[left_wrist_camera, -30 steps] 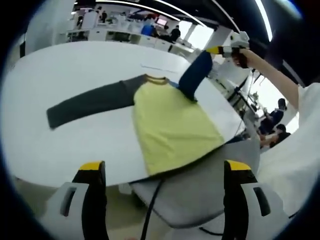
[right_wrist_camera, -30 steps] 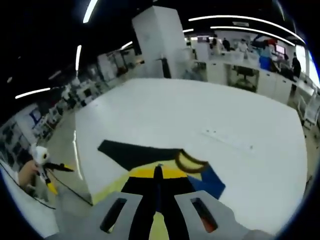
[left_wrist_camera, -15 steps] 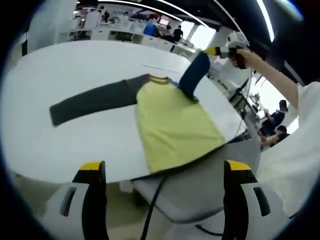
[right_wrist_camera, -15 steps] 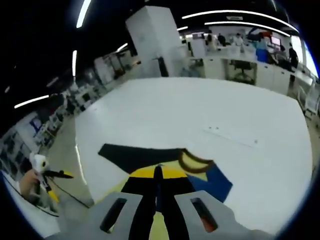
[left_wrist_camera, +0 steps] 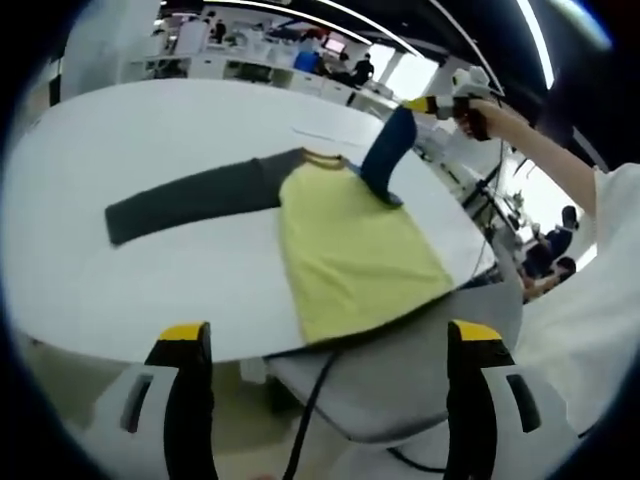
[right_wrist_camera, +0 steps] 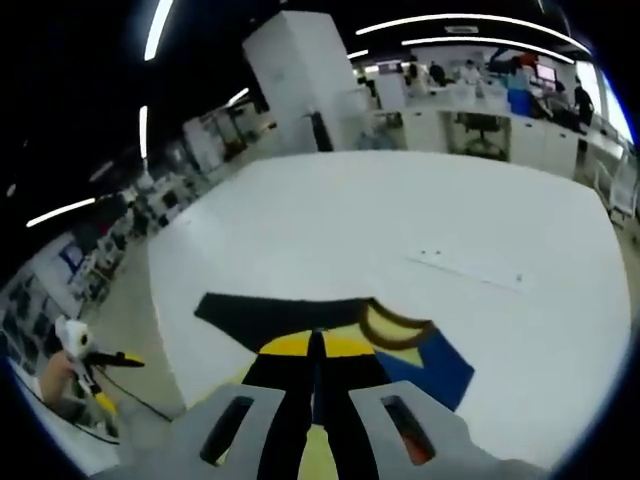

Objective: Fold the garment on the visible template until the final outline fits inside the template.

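Observation:
A garment with a yellow body (left_wrist_camera: 355,245) lies on the white table (left_wrist_camera: 150,120). Its dark grey sleeve (left_wrist_camera: 190,200) stretches flat to the left. The other sleeve (left_wrist_camera: 385,150), dark blue, rises off the table, and my right gripper (left_wrist_camera: 445,100) is shut on its end. In the right gripper view that sleeve runs as a dark strip from between the jaws of my right gripper (right_wrist_camera: 315,345) down to the yellow body (right_wrist_camera: 290,347), the brown collar (right_wrist_camera: 395,328) and a blue patch (right_wrist_camera: 435,365). My left gripper (left_wrist_camera: 330,340) stands wide open off the table's near edge.
A grey chair (left_wrist_camera: 400,375) with a black cable sits below the table's near edge, under my left gripper. A thin pale strip (right_wrist_camera: 465,272) lies on the table beyond the collar. Desks, shelves and people fill the room's background.
The right gripper has stayed shut on the raised sleeve and drifted only slightly. Both views have shifted a little. The left gripper remains open.

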